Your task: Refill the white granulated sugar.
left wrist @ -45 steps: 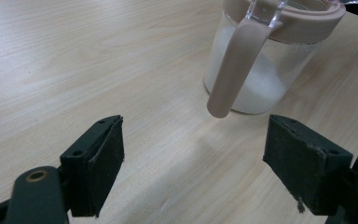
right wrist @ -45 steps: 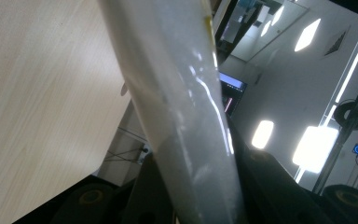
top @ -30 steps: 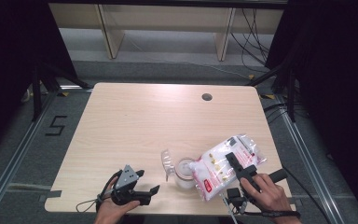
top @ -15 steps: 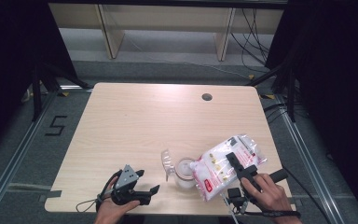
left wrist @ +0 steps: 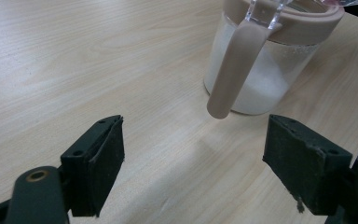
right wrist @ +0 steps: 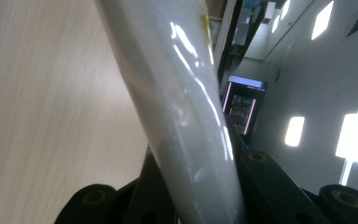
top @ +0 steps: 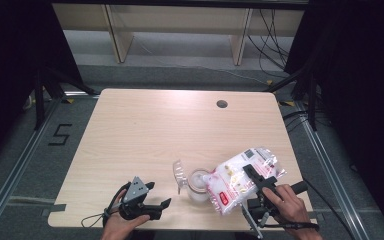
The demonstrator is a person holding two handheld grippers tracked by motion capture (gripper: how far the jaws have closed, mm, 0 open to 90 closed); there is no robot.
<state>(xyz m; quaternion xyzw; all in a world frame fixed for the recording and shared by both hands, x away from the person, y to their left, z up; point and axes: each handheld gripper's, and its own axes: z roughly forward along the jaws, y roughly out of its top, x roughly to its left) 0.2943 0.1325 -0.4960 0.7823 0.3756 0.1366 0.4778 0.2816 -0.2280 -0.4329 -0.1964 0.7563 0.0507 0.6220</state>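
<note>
A pale wood-grain counter with rounded corners and a round cable hole near its upper right is bearing the things in the high view. In the lower right of that view, the right tongs are clamping a glossy plastic bag, white with red and pink print and filled with a white granular content; the bag's film is crinkling and catching highlights. Its long axis is running diagonally, from the lower left, where its end is lying over the jar, to the upper right. In the right gripper view the bag is rising as a smooth, shiny white band from between the closed black jaws toward the upper left. Just left of the bag, a clear round jar is standing upright, part-filled with white grains; its transparent hinged lid is standing open at its left. In the left gripper view the jar is occupying the upper right, showing a matte beige collar and a beige strap-like handle hanging down its near side. The left tongs, in the lower left of the high view, are standing open with nothing between their flat, rubbery black pads, hovering above bare counter, apart from the jar.
</note>
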